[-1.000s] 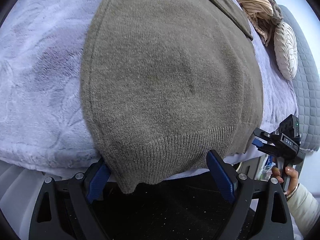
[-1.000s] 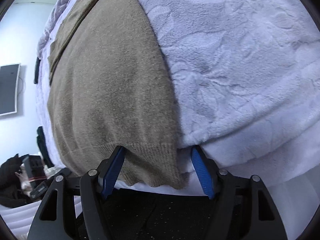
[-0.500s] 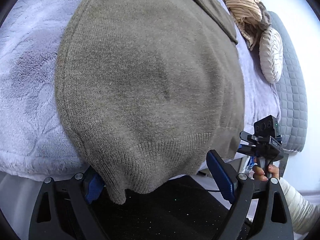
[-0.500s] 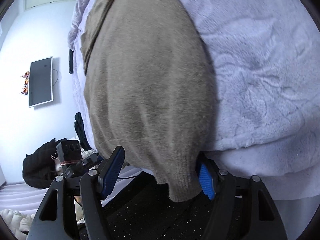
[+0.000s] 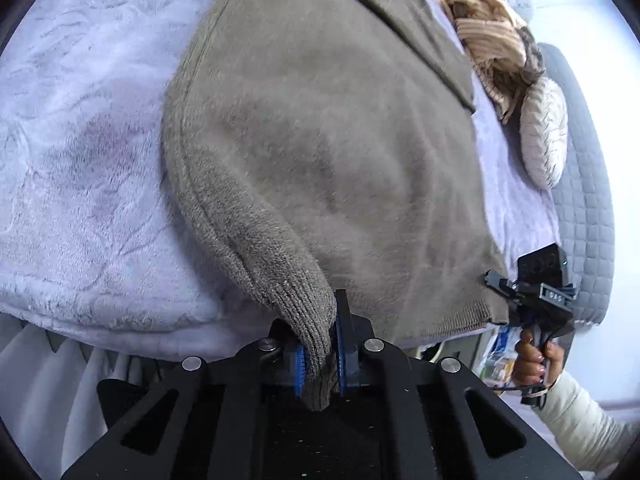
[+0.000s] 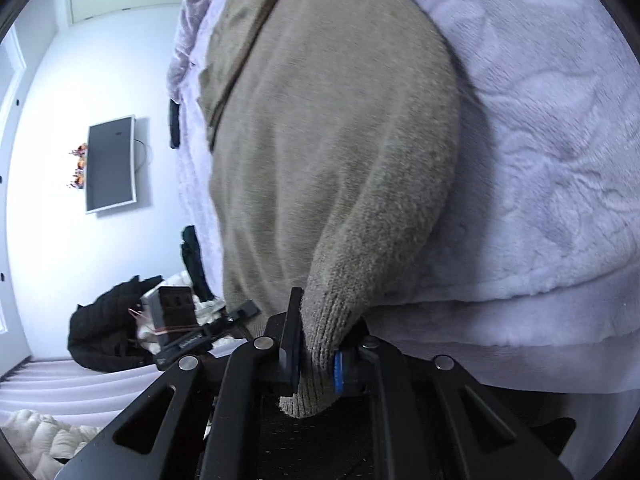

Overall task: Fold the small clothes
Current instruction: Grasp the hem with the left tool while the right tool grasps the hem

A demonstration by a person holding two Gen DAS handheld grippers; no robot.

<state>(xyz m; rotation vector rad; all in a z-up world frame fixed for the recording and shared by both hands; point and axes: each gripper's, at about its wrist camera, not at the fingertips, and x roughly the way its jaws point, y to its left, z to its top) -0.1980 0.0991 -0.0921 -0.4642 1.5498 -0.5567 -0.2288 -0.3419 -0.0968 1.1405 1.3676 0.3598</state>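
Note:
An olive-brown knitted sweater (image 5: 328, 128) lies spread on a lilac plush blanket (image 5: 80, 140) on a bed. My left gripper (image 5: 320, 356) is shut on the ribbed hem at the sweater's left bottom corner, and the knit bunches between its blue pads. In the right wrist view the same sweater (image 6: 340, 128) runs away from me, and my right gripper (image 6: 316, 368) is shut on the ribbed hem at the other bottom corner. From the left wrist view the right gripper (image 5: 532, 292) shows at the sweater's far hem, held by a hand in a cream sleeve.
A striped tan garment (image 5: 492, 40) and a cream round cushion (image 5: 546, 132) lie near a grey quilted headboard (image 5: 588, 184). In the right wrist view a wall screen (image 6: 110, 164), a dark jacket pile (image 6: 108, 328) and the blanket (image 6: 540, 140) appear.
Both grippers went from wide open around the hem to shut on it. The hem corners now bunch up between the pads, and the right gripper's view has tilted upward.

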